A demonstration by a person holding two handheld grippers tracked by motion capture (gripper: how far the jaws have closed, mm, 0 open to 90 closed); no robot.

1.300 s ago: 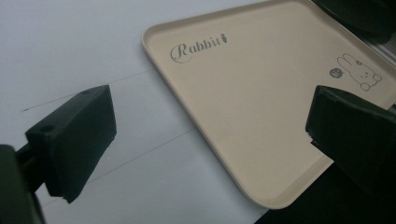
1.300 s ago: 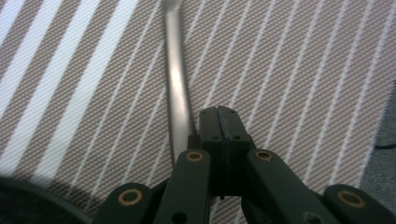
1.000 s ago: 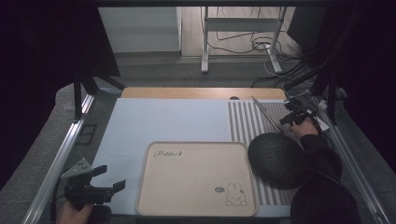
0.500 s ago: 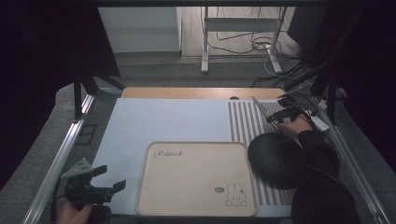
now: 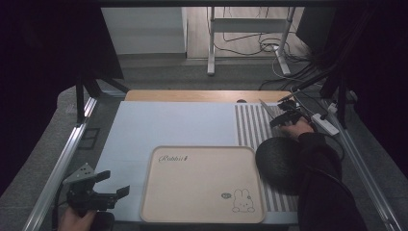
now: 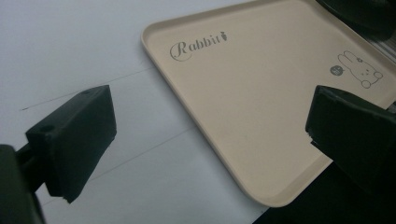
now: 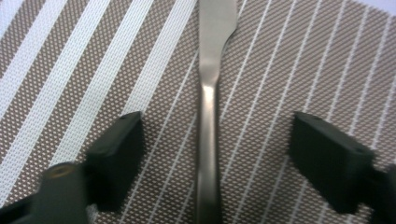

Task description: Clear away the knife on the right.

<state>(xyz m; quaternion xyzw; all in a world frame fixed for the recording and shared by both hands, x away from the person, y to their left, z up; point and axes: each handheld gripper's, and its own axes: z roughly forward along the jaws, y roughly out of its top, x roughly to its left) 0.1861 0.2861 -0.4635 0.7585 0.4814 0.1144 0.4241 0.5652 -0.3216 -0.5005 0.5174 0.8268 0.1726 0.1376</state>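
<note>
At the near left corner of the table, the left gripper (image 5: 103,190) is hovering in the person's hand, its jaws standing wide apart with nothing between them. In the left gripper view, those jaws are framing the near left corner of the beige tray (image 6: 261,112), which is lying flat on the pale blue mat (image 6: 70,56). The tray is carrying the word "Rabbit" and a small rabbit drawing, and is otherwise bare.

Just right of the tray, a round dark object (image 5: 278,163) is sitting on the striped placemat (image 5: 250,127), partly under the person's right sleeve (image 5: 322,183).

Farther back, on the far right of the placemat, the right gripper (image 5: 284,115) is reaching over the metal knife (image 5: 266,107). In the right gripper view, the knife (image 7: 208,116) is lying flat on the brown-and-white weave, its handle running up the middle between the two black jaws. The jaws have just been closing a little after opening wide, yet they are standing well clear of the handle on both sides, not pressing it.

Beyond the placemat, a strip of bare wooden tabletop (image 5: 192,95) is showing along the far edge.
</note>
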